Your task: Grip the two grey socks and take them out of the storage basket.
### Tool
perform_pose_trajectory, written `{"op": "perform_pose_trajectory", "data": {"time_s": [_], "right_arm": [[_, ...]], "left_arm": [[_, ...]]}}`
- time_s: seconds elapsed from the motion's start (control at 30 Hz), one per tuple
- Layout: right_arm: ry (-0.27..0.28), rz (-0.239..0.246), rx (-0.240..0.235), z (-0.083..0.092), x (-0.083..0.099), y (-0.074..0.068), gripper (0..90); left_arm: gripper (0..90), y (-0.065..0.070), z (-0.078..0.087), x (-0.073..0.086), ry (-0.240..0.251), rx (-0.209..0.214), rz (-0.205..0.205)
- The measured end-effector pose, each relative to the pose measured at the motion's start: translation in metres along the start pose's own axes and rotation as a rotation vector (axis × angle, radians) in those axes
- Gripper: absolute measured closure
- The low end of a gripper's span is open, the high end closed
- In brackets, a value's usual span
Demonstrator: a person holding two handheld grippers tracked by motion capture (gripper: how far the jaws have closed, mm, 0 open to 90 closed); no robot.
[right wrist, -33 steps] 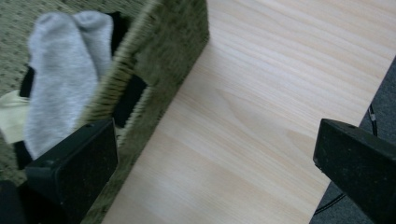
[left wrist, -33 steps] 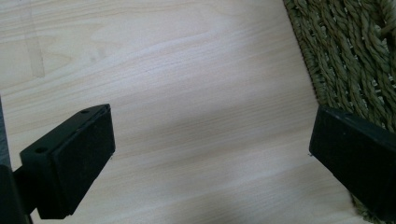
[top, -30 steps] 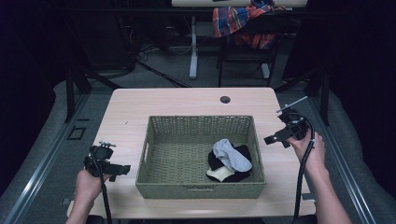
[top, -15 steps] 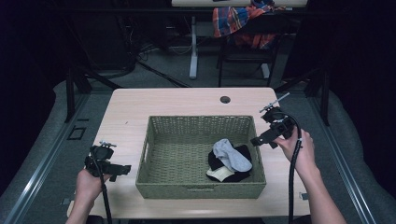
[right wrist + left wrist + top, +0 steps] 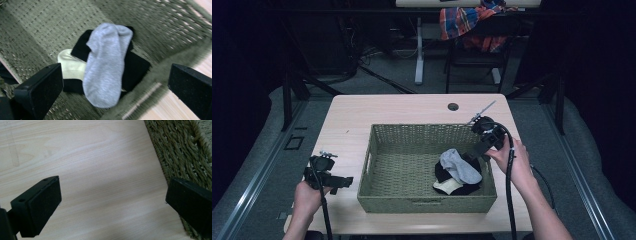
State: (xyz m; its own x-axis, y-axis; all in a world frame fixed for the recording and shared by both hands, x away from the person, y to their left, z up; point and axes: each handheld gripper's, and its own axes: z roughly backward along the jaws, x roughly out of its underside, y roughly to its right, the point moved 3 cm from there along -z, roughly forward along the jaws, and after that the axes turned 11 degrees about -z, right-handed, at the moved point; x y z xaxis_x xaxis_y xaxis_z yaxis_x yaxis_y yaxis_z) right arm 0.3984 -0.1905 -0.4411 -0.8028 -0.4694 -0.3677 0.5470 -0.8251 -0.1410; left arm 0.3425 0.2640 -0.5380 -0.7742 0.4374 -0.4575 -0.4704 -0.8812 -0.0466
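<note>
Fingers of the right gripper (image 5: pixel 478 148) stand wide apart with nothing between them, its 2 black pads (image 5: pixel 40 93) framing the sock pile in the right gripper view. That gripper hovers over the basket's (image 5: pixel 377 195) right rim, tilted down and inward toward the clothes. A grey sock (image 5: pixel 106 62) lies on top of the pile, draped lengthwise across a black sock (image 5: pixel 135 68), with a pale yellow-white sock (image 5: pixel 71 65) poking out from under its side; all 3 sit in the near-right part of the woven basket, touching one another. The left gripper (image 5: pixel 337 181) waits on the table (image 5: pixel 412 107) just left of the basket, its jaws likewise spread and empty, looking down on bare wood beside the wicker wall in its own view. The step in hand seems to be the approach for picking a sock out of the basket, and the grey one is the likeliest target since it lies uppermost and free. The next move would call for lowering the right gripper past the rim, centring the pads on either side of the grey sock's middle, and closing on the cloth alone, without snagging the black sock beneath or catching the weave. The person's right hand (image 5: pixel 514 162) would need to keep the trailing cable clear of the rim.
</note>
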Motion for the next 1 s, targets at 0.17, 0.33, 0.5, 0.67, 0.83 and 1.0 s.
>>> {"op": "perform_pose_trajectory", "data": {"time_s": [0.17, 0.33, 0.5, 0.67, 0.83, 1.0], "right_arm": [[-0.033, 0.003, -0.018, -0.010, -0.009, -0.007, 0.0], [-0.061, 0.001, -0.032, -0.017, -0.019, -0.010, 0.0], [-0.118, 0.015, -0.020, -0.035, -0.017, -0.010, 0.0], [-0.124, 0.007, -0.025, -0.046, -0.016, -0.011, 0.0], [-0.156, 0.000, -0.007, -0.056, -0.013, -0.010, 5.0], [-0.174, -0.018, 0.006, -0.063, -0.011, -0.007, 18.3]], "left_arm": [[0.4, 0.000, 0.000, 0.000, 0.004, 0.000, 0.000], [0.4, 0.000, 0.000, 0.000, 0.005, 0.002, -0.002], [0.4, -0.001, 0.000, 0.001, 0.003, 0.000, 0.002], [0.4, -0.001, 0.000, 0.001, 0.004, 0.002, -0.002], [0.6, -0.001, 0.001, 0.001, 0.004, 0.000, 0.001], [0.6, -0.001, 0.000, 0.001, 0.003, 0.000, -0.001]]}}
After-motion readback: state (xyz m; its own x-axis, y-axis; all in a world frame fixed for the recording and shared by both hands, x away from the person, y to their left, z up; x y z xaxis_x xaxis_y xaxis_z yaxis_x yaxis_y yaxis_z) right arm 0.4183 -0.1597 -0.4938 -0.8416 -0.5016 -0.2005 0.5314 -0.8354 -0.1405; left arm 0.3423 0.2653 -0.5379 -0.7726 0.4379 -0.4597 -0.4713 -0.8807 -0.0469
